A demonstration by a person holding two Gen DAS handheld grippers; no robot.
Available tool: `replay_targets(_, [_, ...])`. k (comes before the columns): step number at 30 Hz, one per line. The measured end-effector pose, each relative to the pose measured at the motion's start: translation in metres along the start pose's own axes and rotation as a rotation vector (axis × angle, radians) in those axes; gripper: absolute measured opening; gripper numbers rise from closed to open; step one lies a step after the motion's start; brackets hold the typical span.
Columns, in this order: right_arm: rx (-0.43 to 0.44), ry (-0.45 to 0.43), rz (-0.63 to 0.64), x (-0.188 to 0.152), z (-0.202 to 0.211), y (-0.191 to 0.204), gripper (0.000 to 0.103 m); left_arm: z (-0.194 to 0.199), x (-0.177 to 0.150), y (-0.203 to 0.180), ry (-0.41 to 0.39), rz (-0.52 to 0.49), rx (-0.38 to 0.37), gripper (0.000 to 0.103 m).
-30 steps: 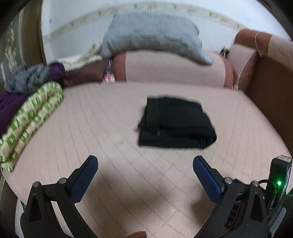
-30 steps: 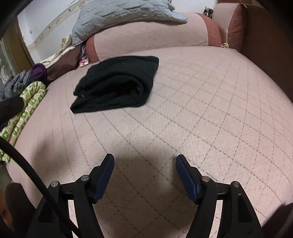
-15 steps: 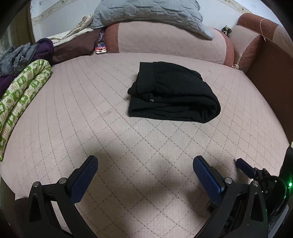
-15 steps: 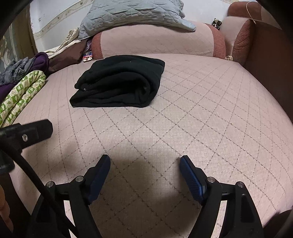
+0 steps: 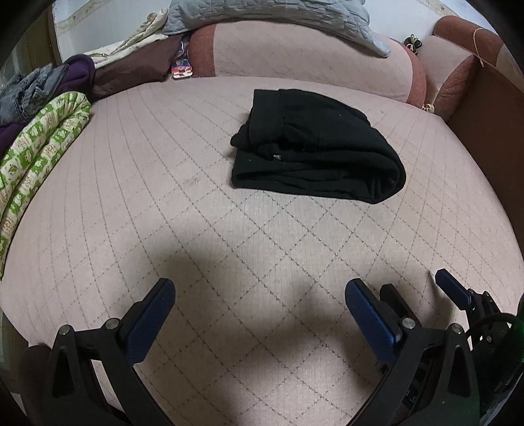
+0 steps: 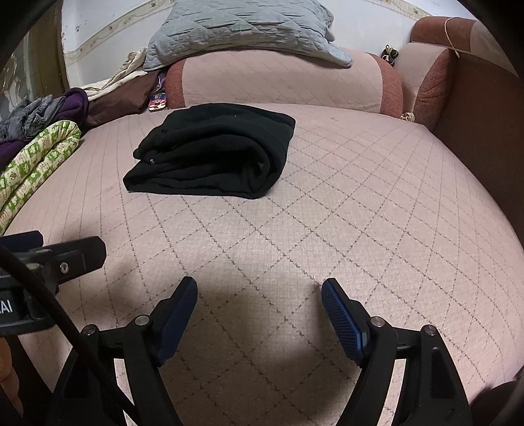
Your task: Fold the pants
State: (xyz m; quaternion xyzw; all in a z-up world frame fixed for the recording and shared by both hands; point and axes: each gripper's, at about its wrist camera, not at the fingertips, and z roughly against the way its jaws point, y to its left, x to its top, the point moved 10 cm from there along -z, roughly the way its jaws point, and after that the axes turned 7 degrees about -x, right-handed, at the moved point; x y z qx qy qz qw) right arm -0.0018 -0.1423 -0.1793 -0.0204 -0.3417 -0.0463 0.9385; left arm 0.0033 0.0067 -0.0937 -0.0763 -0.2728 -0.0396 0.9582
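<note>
The black pants [image 5: 314, 147] lie folded in a thick bundle on the pink quilted cushion [image 5: 229, 249], well ahead of both grippers; they show in the right wrist view too [image 6: 213, 154]. My left gripper [image 5: 260, 288] hangs open low over bare cushion, nothing between its blue pads. My right gripper [image 6: 259, 285] is open as well, over bare cushion, and holds nothing. The two grippers sit side by side: the right one's fingers [image 5: 452, 288] show at the lower right of the left wrist view, and part of the left gripper [image 6: 65, 255] shows at the left edge of the right wrist view.
A green-patterned rolled cloth [image 5: 39, 141] and a pile of grey and purple clothes [image 5: 49, 85] lie at the left edge. A pink bolster [image 5: 311, 55] with a grey quilted pillow [image 6: 242, 26] closes the back. A brown sofa arm [image 5: 491, 131] bounds the right.
My left gripper has tipped downward and sunk toward the cushion, so the pants sit higher in its view. The right gripper's fingers came into the left view and its jaws widened slightly.
</note>
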Motion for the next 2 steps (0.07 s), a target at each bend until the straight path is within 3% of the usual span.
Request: replay_targets(2, [-0.001, 0.001, -0.003, 0.0001, -0.0001, -0.0009, 0.083, -0.0016, -0.0014, 0.0009, 0.01, 0.008, -0.005, 0.103])
